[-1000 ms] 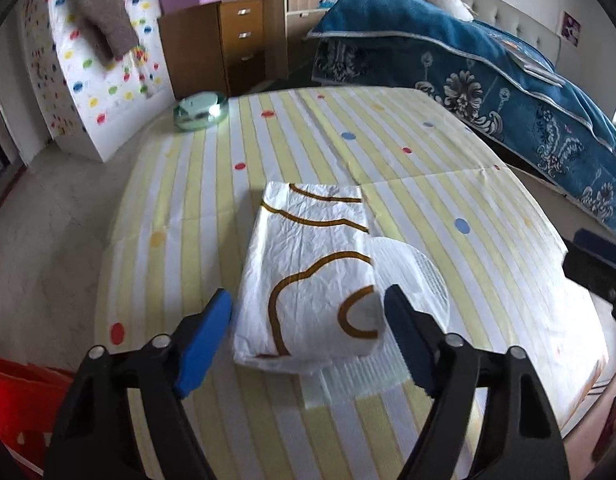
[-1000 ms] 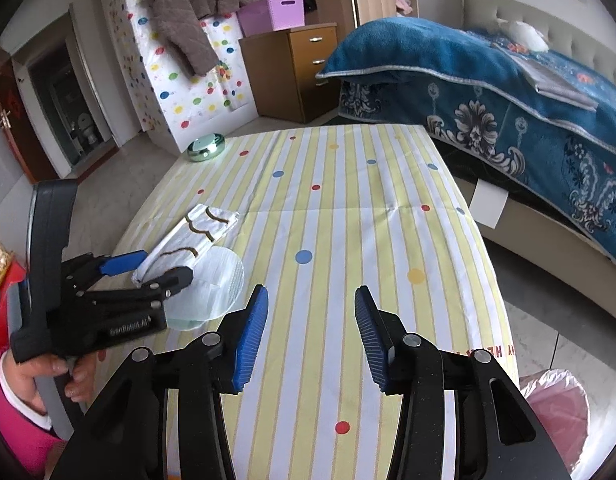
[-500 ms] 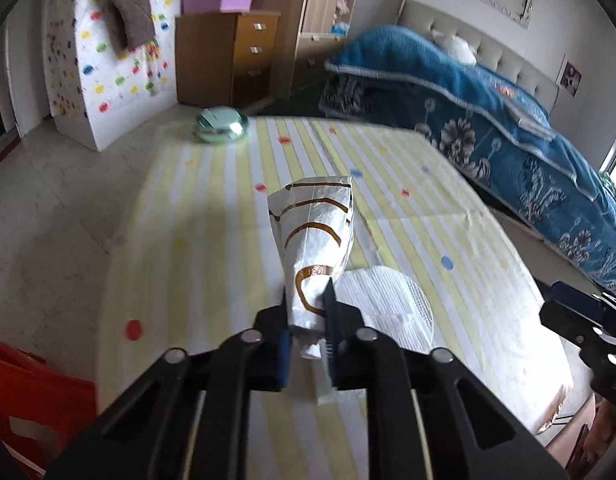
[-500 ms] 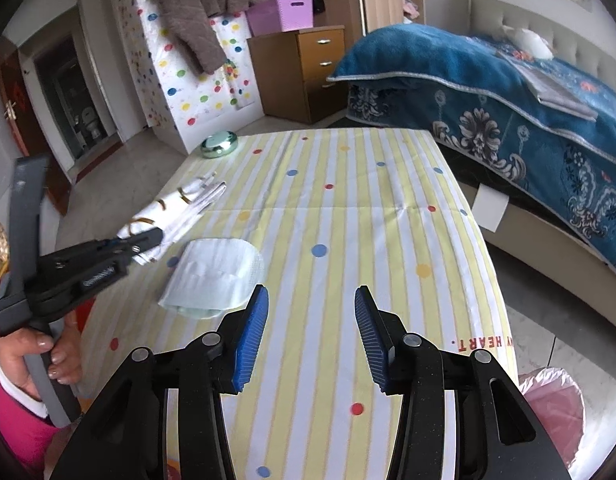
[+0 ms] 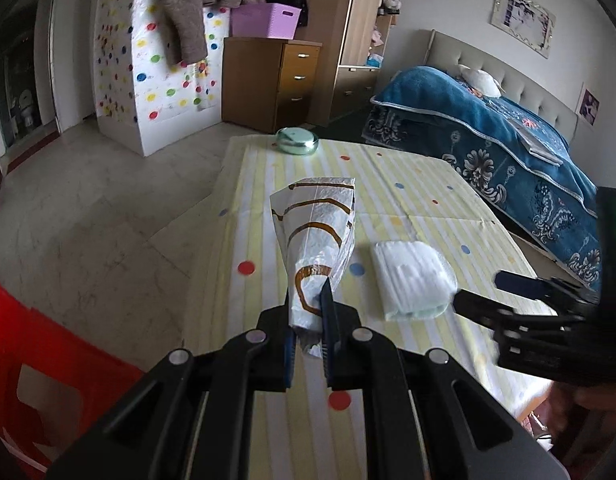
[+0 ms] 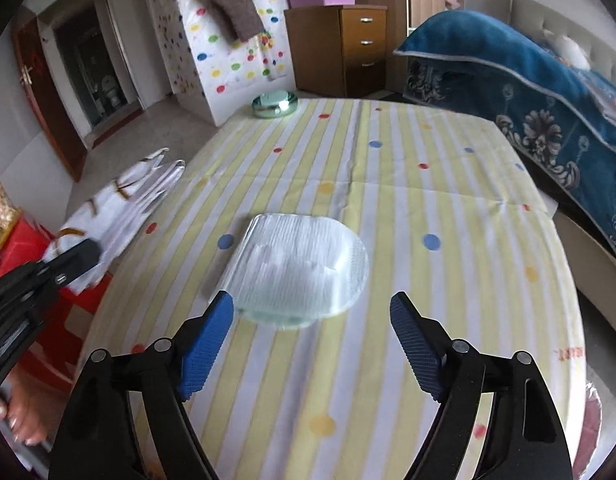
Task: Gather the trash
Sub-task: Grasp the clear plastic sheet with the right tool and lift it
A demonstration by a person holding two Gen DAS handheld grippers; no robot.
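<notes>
A white plastic bag (image 5: 315, 224) with brown lines hangs pinched at its near end in my left gripper (image 5: 308, 308), lifted off the striped tablecloth (image 5: 407, 208). In the right wrist view the same bag (image 6: 124, 200) is held out past the table's left edge by the left gripper (image 6: 84, 252). A folded white pad with a pale green edge (image 6: 300, 260) lies flat on the cloth. My right gripper (image 6: 311, 304) stands wide open just in front of the pad, one finger at either side of its near edge. The left wrist view shows that pad (image 5: 411, 280) with the right gripper (image 5: 481, 290) close beside it.
A round green tin (image 6: 274, 104) sits at the table's far left corner. A red stool (image 5: 36, 340) stands on the floor left of the table. A bed with a blue cover (image 6: 527, 80) runs along the right. Something pink (image 6: 591, 420) lies by the table's near right corner.
My left gripper shut on the bag, lifted it off the pad and carried it left. My right gripper moved in to the pad and opened wider.
</notes>
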